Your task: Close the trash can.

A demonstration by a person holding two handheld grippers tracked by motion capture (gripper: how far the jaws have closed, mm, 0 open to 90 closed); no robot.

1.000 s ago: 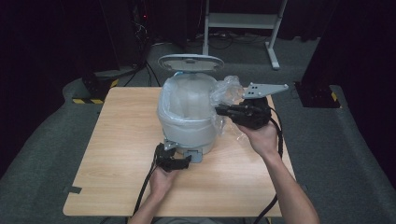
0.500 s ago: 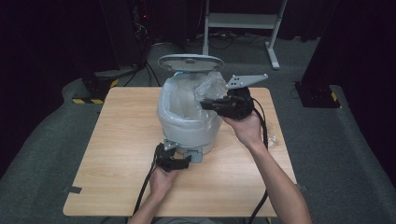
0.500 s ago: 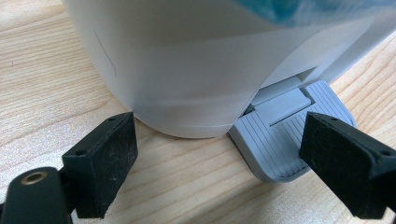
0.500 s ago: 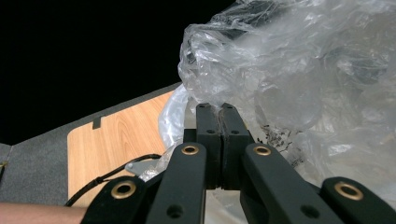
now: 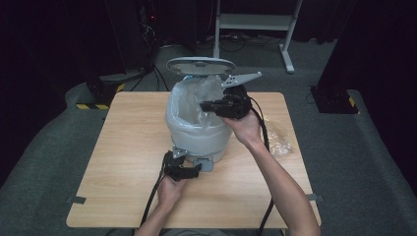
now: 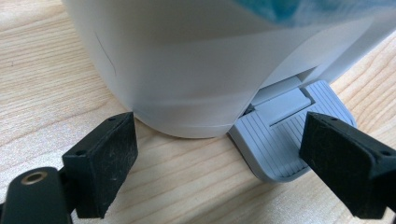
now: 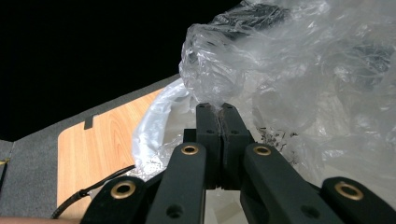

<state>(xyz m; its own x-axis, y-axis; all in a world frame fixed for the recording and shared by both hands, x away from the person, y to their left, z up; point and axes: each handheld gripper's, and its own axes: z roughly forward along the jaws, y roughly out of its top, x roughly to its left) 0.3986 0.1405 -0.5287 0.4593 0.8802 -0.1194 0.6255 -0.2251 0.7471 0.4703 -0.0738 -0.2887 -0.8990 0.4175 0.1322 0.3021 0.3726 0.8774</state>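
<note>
Right gripper pinches clear plastic wrap above lined bin, lid up; left gripper open, jaws flanking pedal.

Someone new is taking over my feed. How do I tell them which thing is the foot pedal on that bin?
Start at the wooden table and find the pale grey bin at its middle, lid up. At the foot of the bin, on the person's side, a small grey ribbed flap sticks out flat on the wood between the open jaws of the left tool.
</note>
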